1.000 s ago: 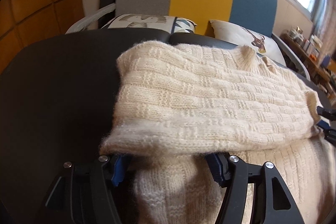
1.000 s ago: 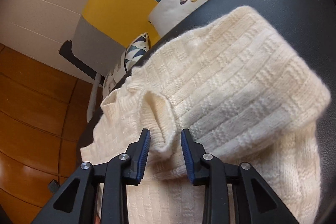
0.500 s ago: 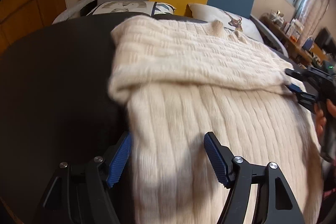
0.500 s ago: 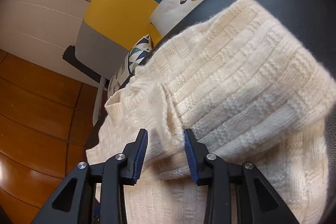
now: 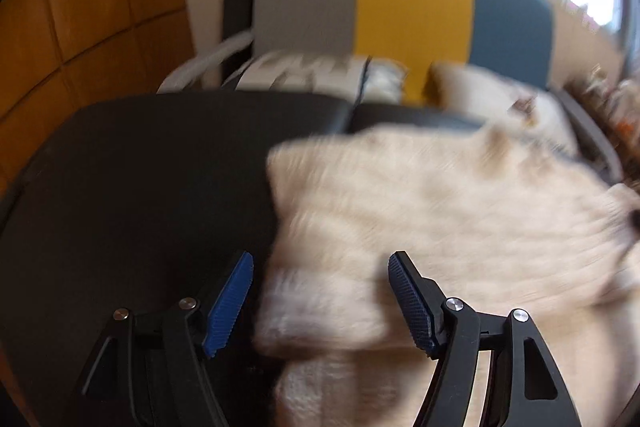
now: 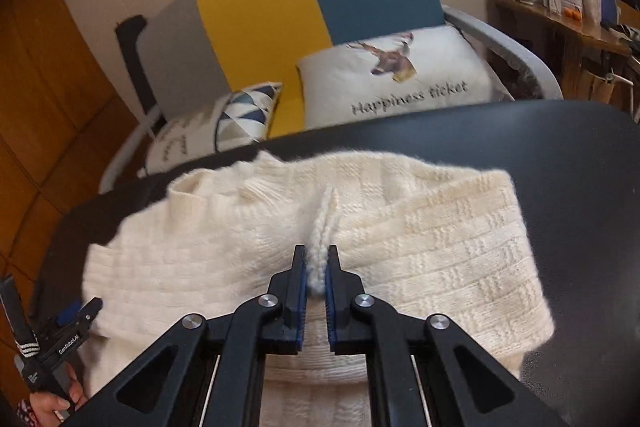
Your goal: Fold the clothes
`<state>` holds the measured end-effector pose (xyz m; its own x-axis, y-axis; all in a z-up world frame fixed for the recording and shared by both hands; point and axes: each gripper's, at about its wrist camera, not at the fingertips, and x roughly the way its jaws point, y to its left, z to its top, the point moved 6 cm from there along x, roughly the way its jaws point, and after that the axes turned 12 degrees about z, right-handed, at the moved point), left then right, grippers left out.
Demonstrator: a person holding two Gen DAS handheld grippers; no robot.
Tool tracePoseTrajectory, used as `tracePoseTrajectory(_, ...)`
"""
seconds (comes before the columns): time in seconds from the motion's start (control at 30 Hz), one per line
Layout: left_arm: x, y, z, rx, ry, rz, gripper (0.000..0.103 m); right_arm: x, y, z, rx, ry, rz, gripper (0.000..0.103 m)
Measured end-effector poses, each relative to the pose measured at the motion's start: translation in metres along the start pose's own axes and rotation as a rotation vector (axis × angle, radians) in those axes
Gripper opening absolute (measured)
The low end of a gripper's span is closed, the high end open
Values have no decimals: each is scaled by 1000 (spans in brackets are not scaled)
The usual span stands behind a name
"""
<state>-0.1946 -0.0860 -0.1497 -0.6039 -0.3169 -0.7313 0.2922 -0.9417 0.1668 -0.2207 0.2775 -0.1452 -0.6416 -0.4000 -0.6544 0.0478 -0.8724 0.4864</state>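
We have a cream knitted sweater [image 6: 420,251] lying on the black table [image 6: 560,155], with an upper layer doubled over the part nearest us, so it reads as partly folded. Our right gripper [image 6: 316,279] is pinched tight on a raised ridge of the knit near the middle of that doubled layer; the wool bunches up between the blue pads [image 6: 303,283] and stands in a small crest beyond them. Our left gripper [image 5: 320,303] is spread wide, nothing held, its fingers straddling the thick rolled edge of the sweater [image 5: 420,227] at the garment's left side (this view is smeared by motion, so the finer lie of the cloth there is hard to read).

We judge the step in hand to be a fold of the doubled layer, with the right side already gripped and the left side lining up for its matching hold. The next move seems to call for the left fingers to close on that rolled edge, taking both layers, so the two grippers can carry the cloth evenly. The knit is soft and stretchy; a one-sided pull would likely skew the fold.

Behind the table stands a grey, yellow and blue sofa [image 6: 312,15] with a deer cushion [image 6: 396,75].
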Motion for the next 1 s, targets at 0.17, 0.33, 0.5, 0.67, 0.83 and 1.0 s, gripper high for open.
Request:
tracePoseTrajectory(0.17, 11, 11, -7, -59, 40, -32, 86, 1, -15, -10, 55, -5, 24, 13)
tracePoseTrajectory(0.33, 7, 11, -10, -68, 37, -30, 87, -28, -2, -4, -15, -126, 26, 23)
tracePoseTrajectory(0.5, -16, 0, 4, -117, 28, -88, 85, 7, 55, -19, -358, 47, 20, 23)
tracePoseTrajectory(0.67, -22, -32, 26, 20, -57, -50, 86, 14, 46, -26, -304, 43, 20, 21)
tracePoseTrajectory(0.83, 16, -17, 24, 99, -28, 76, 90, 22, 37, -33, -250, 39, 20, 21)
tracePoseTrajectory(1.0, 42, 33, 25, -85, 70, 14, 97, 29, 29, -40, -198, 34, 22, 21)
